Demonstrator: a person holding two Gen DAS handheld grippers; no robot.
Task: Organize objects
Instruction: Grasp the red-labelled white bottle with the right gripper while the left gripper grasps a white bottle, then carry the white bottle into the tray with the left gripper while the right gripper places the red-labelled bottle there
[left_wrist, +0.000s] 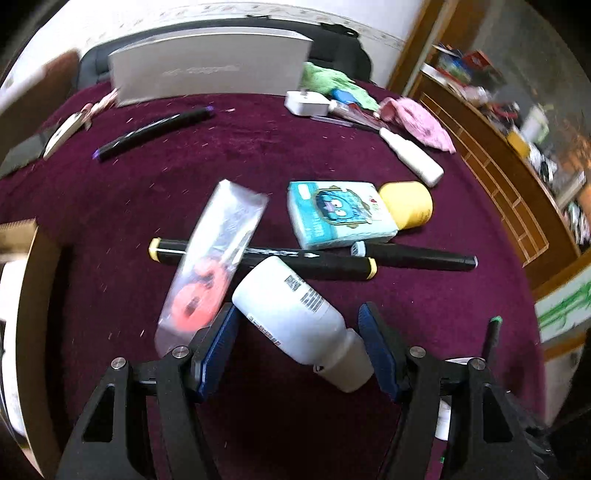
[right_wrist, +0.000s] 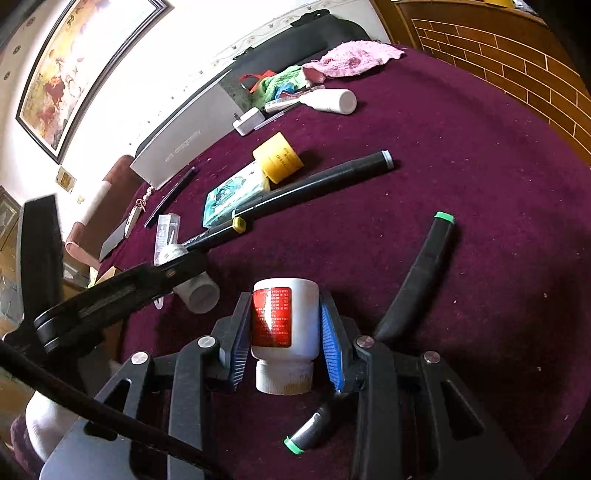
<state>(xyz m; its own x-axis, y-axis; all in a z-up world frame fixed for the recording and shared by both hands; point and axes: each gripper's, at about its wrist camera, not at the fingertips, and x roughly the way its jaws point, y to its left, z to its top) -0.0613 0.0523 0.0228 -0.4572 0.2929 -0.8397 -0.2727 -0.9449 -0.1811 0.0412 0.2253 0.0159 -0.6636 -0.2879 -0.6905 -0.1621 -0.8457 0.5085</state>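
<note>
Smooth white plastic bottle (right_wrist: 284, 332) with red label, pinched between ribbed blue right fingers (right_wrist: 334, 343); left fingers (left_wrist: 218, 347) spread.

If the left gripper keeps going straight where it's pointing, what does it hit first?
Probably the white bottle lying on its side: it is already between the open jaws of the left gripper. Just beyond it lies a black marker, though depth is hard to judge.

bright daylight | wall overexposed | motion blur | fisheye edges
</note>
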